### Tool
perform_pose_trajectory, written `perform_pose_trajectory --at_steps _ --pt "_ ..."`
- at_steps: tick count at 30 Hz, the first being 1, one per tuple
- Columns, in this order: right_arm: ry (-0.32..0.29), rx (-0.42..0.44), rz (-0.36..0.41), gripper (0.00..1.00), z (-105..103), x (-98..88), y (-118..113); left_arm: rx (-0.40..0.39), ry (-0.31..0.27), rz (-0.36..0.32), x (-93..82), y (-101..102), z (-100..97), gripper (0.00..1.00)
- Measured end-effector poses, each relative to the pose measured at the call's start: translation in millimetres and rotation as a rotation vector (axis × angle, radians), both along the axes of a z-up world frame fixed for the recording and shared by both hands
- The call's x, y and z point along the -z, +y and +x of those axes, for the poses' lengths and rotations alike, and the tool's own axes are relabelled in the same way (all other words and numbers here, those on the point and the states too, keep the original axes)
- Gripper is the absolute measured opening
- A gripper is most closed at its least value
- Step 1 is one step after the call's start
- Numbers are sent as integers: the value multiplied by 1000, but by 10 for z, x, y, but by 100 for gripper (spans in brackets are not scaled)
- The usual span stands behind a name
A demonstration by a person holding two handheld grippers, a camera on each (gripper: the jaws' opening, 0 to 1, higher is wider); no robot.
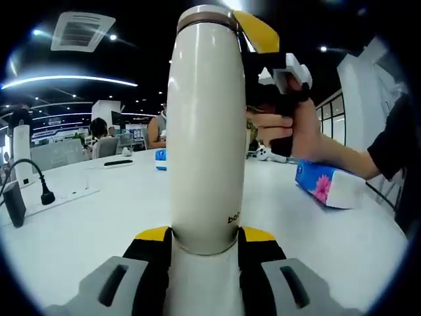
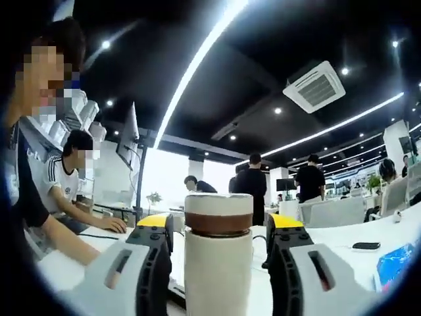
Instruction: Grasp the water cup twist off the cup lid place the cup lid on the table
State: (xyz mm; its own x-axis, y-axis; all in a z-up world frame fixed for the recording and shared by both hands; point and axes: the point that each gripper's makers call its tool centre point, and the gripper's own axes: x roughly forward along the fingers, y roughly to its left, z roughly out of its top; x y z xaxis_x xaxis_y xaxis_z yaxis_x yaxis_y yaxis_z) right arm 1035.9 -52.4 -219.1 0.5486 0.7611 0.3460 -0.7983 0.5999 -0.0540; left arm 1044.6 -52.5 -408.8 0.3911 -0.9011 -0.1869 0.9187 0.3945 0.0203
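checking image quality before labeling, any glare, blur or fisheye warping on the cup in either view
Left gripper view: the water cup is sharp, bulging barrel-like from fisheye; soft highlight down its left side, no harsh glare; the table is bright, nearly washed out. Right gripper view: the cup lid is in focus, ceiling light strips bow into curves, and the windows behind are blown out.

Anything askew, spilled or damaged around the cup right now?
Nothing stands out. The water cup stands upright on the table, lid still seated; left gripper flanks its base, right gripper flanks the lid. No spill shows.
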Motion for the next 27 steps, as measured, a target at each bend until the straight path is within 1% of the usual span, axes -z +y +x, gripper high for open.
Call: perform_pose_trajectory --at_steps 3,5,8,11,16,18,21,23,24,27 --pt "-13 49 -15 60 -54 -7 11 -2 0 0 0 -1 -8 42" --pt "-16 111 -34 60 -55 12 -10 -3 1 1 1 -3 -10 42" --pt "10 190 -48 59 -40 71 -41 -4 1 1 1 -4 -11 42" --pt "20 230 -39 59 -65 71 -65 -5 1 1 2 -6 -9 42" --pt "15 284 -19 59 -116 25 -112 -6 1 1 3 -7 -6 42" --pt "17 319 -10 59 -120 15 -129 -8 2 1 4 -7 -1 42" --pt "32 358 -8 59 -97 44 -129 -10 1 2 4 -6 1 42" --pt "41 369 -9 59 -79 62 -115 -11 1 2 4 -4 3 42" --pt "46 392 -15 59 -58 82 -121 -12 1 2 4 -3 4 42" --pt "49 409 -14 59 -48 82 -120 -14 1 2 4 -1 7 42"
